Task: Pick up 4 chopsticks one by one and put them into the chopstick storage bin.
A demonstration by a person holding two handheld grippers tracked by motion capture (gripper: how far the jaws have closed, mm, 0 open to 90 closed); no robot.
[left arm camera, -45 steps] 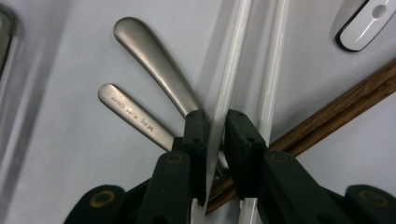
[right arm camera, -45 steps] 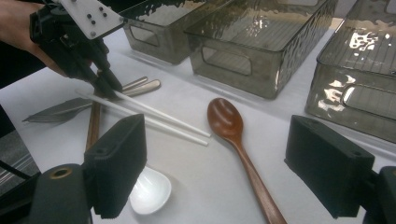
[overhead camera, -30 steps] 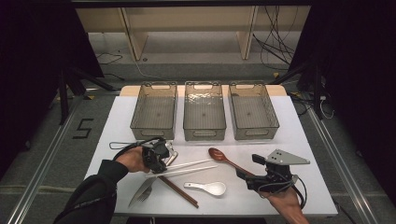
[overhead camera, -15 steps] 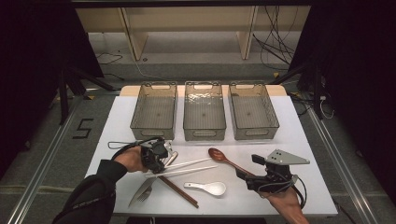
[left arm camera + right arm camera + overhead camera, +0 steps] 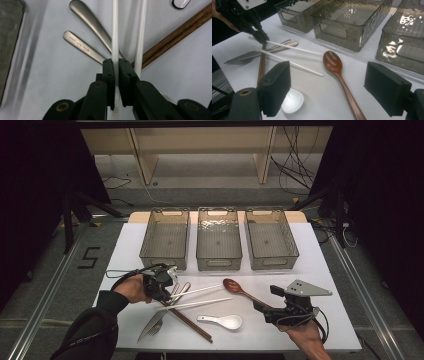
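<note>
My left gripper (image 5: 171, 293) is shut on the near end of a white chopstick (image 5: 115, 32), which lies low over the white table (image 5: 125, 245) and points right. A second white chopstick (image 5: 141, 32) lies just beside it, outside the jaws. In the right gripper view the left gripper (image 5: 263, 38) pinches the farther white chopstick (image 5: 294, 48). My right gripper (image 5: 266, 300) stands open at the front right, its jaws on either side of the handle of a brown wooden spoon (image 5: 334, 63) without touching it.
Three smoky clear bins (image 5: 165, 261) (image 5: 218, 262) (image 5: 274, 261) stand in a row at the back. A white ceramic spoon (image 5: 225, 321), dark wooden chopsticks (image 5: 192, 325) and a metal fork and knife (image 5: 152, 325) lie near the front edge.
</note>
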